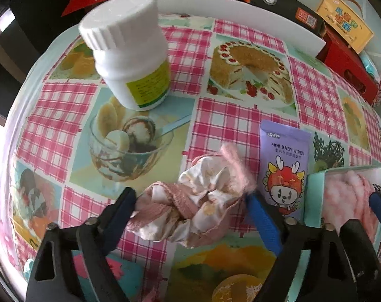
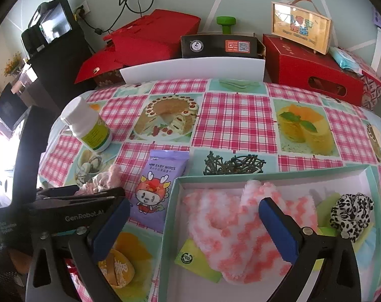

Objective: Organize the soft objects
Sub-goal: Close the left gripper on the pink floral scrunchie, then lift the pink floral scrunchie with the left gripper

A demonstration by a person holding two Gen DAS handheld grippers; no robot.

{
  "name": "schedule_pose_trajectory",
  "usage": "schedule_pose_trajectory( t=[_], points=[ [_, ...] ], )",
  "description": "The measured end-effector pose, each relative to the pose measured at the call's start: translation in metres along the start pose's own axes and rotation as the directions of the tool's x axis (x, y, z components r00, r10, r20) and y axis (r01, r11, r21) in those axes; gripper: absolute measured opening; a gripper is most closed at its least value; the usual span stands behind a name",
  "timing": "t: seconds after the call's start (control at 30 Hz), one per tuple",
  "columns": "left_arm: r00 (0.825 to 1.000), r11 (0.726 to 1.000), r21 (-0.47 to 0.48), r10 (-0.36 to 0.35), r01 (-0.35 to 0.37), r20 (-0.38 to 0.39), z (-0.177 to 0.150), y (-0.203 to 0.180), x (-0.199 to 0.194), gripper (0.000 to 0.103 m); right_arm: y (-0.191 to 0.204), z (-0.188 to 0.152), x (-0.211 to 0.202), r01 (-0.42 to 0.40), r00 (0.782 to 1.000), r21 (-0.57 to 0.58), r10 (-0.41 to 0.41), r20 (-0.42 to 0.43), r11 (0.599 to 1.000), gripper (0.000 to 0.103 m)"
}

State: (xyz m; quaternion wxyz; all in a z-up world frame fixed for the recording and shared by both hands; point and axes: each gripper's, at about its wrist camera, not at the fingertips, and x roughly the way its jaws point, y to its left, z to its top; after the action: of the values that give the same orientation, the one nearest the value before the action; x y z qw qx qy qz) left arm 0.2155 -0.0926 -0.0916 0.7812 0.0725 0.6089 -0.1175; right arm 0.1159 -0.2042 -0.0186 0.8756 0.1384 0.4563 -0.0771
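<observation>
A crumpled pink and cream scrunchie [image 1: 195, 201] lies on the checked tablecloth between the open fingers of my left gripper [image 1: 190, 209], which is not closed on it. It also shows small in the right wrist view [image 2: 102, 181]. A teal-rimmed white box [image 2: 172, 201] holds a fluffy pink and white sock [image 2: 230, 226] and a leopard-print scrunchie [image 2: 351, 214]. My right gripper [image 2: 193, 216] is open and empty, over the box's left wall above the sock. The box [image 1: 313, 196] and sock [image 1: 349, 196] also show in the left wrist view.
A purple pack of baby wipes [image 1: 284, 166] lies between the scrunchie and the box. A white pill bottle [image 1: 130, 50] stands further back on the left. Red boxes [image 2: 311, 68], a black box [image 2: 220, 46] and a white board [image 2: 190, 71] line the table's far edge.
</observation>
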Motion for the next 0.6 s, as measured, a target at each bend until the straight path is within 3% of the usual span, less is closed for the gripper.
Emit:
schedule_pose_trajectory(
  t=[0.07, 0.2, 0.6],
  points=[
    [1.0, 1.0, 0.013, 0.005, -0.004, -0.009, -0.001, -0.004, 0.003, 0.081, -0.002, 0.0, -0.001, 0.003, 1.0, 0.009, -0.003, 0.004, 1.0, 0.103],
    [1.0, 1.0, 0.021, 0.0, 0.0, 0.006, -0.004, -0.009, 0.001, 0.062, -0.006, 0.002, -0.004, 0.001, 1.0, 0.02, -0.001, 0.015, 1.0, 0.103],
    [0.999, 0.998, -0.056, -0.018, 0.021, 0.039, 0.001, 0.006, -0.003, 0.036, -0.006, 0.001, -0.001, 0.003, 1.0, 0.02, -0.003, 0.011, 1.0, 0.103]
  ],
)
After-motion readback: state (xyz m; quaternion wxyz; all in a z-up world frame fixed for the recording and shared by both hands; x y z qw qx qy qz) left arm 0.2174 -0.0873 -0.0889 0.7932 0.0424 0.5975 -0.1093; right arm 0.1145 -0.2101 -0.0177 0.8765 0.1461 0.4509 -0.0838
